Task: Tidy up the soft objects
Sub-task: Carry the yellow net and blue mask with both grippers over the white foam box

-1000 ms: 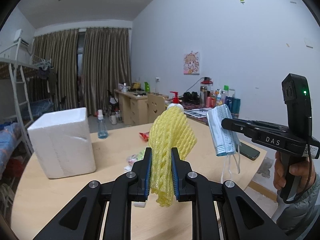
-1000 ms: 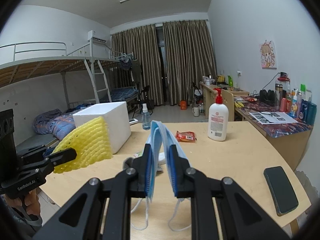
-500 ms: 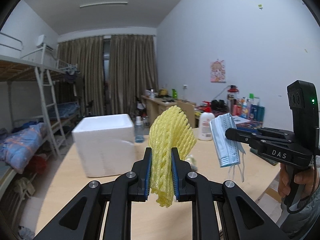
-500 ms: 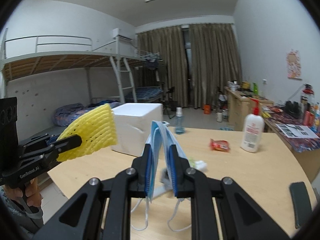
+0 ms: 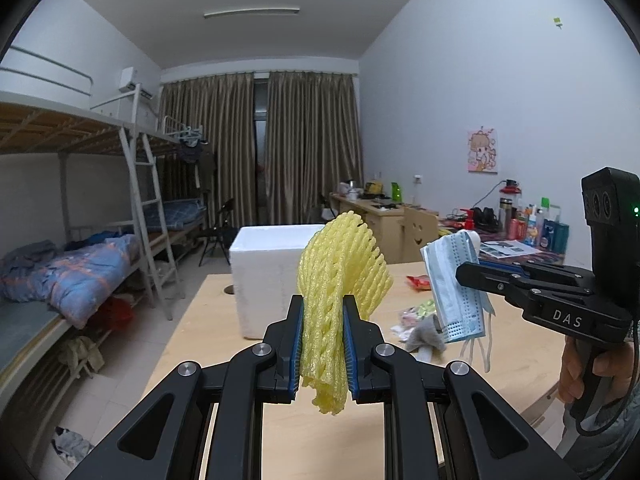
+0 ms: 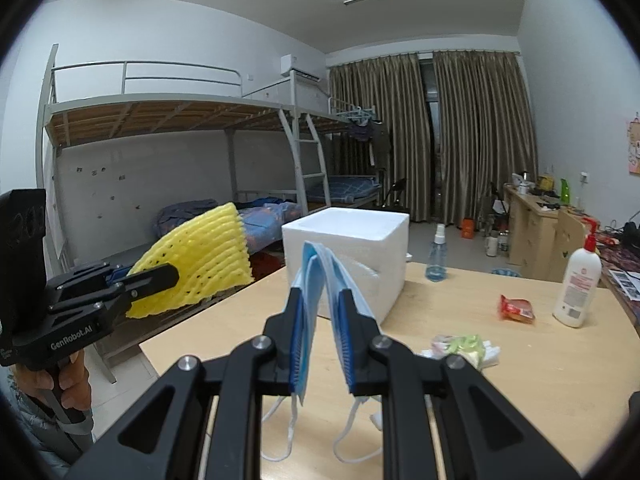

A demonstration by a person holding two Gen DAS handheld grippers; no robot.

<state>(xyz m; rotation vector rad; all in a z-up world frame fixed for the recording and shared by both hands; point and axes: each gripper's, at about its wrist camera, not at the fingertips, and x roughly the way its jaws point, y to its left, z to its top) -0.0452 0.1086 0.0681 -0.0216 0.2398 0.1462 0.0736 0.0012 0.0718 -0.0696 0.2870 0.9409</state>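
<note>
While both grippers hang in the air above the wooden table (image 6: 540, 392), each one is clenched on a soft thing. The left gripper (image 5: 322, 344) pinches a yellow foam net sleeve (image 5: 340, 272) between its blue pads; the sleeve fans out above the jaws and a crumpled end droops below them. The right gripper (image 6: 322, 340) clamps a pale blue face mask (image 6: 320, 272), folded so that it arches up between the jaws, with its white ear loops dangling underneath.

A white foam box (image 6: 352, 252) stands on the table and serves as the landmark. Seen from the right wrist, the mask sits directly in front of the box, and the foam sleeve is off to the box's left, beyond the table's edge. To the right of the box stand a clear spray bottle (image 6: 437, 256), a red snack packet (image 6: 516, 308) and a white pump bottle (image 6: 576, 284). Nearer than these lies a small heap of wrappers (image 6: 460, 346). A hand (image 5: 588, 368) holds the right gripper's handle.
</note>
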